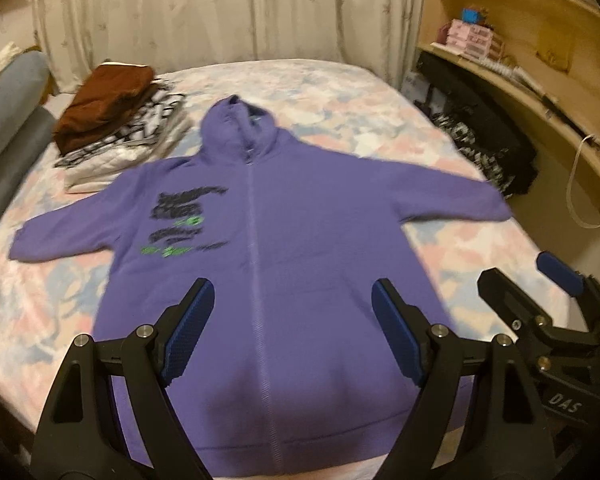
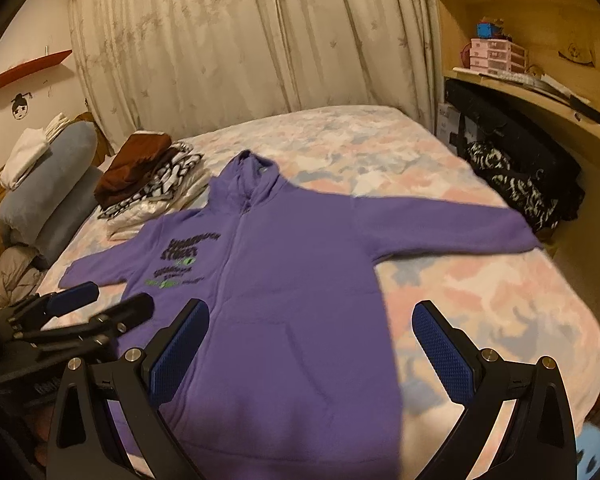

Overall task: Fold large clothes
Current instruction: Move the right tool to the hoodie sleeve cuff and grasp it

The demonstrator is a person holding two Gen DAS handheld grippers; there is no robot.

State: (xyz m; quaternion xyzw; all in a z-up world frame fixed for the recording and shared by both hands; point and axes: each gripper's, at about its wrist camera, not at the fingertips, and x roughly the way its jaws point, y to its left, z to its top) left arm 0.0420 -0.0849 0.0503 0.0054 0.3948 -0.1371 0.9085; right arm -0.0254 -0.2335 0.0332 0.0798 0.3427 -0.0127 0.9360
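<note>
A purple zip hoodie (image 1: 300, 240) (image 2: 284, 288) lies flat and face up on the bed, hood at the far end, both sleeves spread out sideways, black and green print on its left chest. My left gripper (image 1: 294, 320) hovers open above the hoodie's lower middle, with nothing between its blue pads. My right gripper (image 2: 310, 340) hangs open over the hoodie's lower right part and the sheet, also with nothing in it. Each gripper shows in the other's view: the right one (image 1: 532, 280) at the right edge, the left one (image 2: 104, 302) at the left edge.
A stack of folded clothes (image 1: 112, 128) (image 2: 148, 176), brown on top, sits at the bed's far left. Grey pillows (image 1: 8, 120) lean beside it. A dark patterned pile (image 1: 488, 148) (image 2: 516, 184) lies by the wooden shelf unit (image 1: 540, 80) on the right. The pastel sheet (image 1: 340, 92) is bare beyond the hood.
</note>
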